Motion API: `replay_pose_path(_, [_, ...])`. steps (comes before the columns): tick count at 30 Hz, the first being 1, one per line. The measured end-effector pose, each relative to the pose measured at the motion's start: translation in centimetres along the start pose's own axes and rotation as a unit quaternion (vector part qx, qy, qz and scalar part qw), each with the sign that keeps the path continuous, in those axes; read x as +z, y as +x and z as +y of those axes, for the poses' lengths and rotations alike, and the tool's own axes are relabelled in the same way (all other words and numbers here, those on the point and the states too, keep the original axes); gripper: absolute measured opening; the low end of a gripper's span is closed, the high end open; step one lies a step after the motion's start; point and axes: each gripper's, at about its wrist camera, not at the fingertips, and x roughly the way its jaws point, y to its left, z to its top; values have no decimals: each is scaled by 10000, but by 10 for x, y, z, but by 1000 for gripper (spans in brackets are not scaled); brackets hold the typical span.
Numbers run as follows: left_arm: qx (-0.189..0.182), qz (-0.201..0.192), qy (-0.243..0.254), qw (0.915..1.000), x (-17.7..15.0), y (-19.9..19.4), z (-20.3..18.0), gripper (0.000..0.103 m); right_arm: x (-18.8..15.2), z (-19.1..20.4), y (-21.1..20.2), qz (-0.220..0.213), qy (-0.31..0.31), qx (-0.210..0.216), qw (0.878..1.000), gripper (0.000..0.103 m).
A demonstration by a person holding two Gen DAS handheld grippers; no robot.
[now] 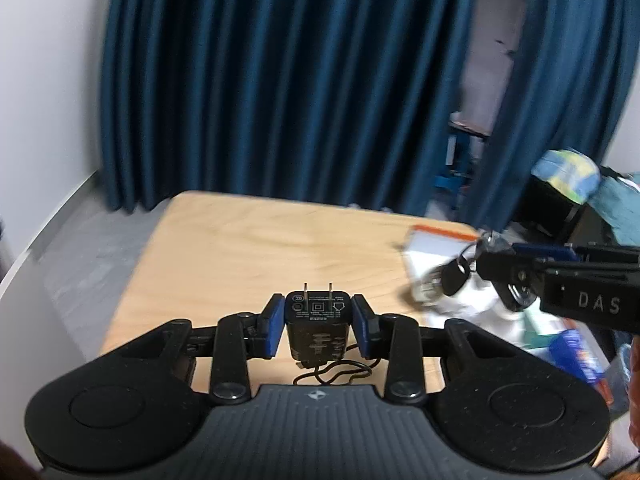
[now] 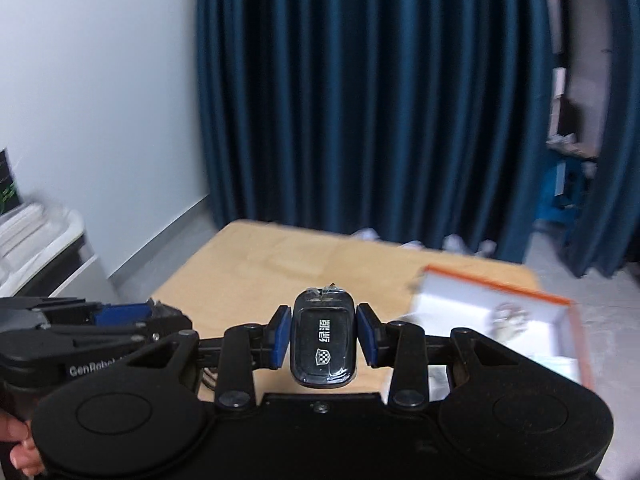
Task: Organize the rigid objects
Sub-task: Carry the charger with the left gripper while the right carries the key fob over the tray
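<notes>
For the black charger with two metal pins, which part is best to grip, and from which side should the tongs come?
Grip the charger across its two flat side faces, coming from the cable end, as the left tongs do now. The flat, parallel sides give the blue pads a firm seat; the pins point away and the thin cable hangs free behind.

Left gripper low centre, blue pads clamped tight; right gripper low centre, likewise clamped, both level.
</notes>
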Motion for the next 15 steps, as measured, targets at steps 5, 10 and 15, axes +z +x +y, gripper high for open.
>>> replay_pose_path(5, [-449, -103, 279, 9985, 19, -7, -54, 36, 7, -36, -44, -259, 219, -380, 9987, 44])
replay_pose_path(10, [-659, -148, 459, 9967, 29, -12, -98, 36, 7, -70, -78, -408, 536, -767, 9948, 44])
replay_pose_path(15, [-756, -109, 549, 9956, 28, -5, -127, 36, -2, -98, -101, -537, 896, -961, 9899, 44])
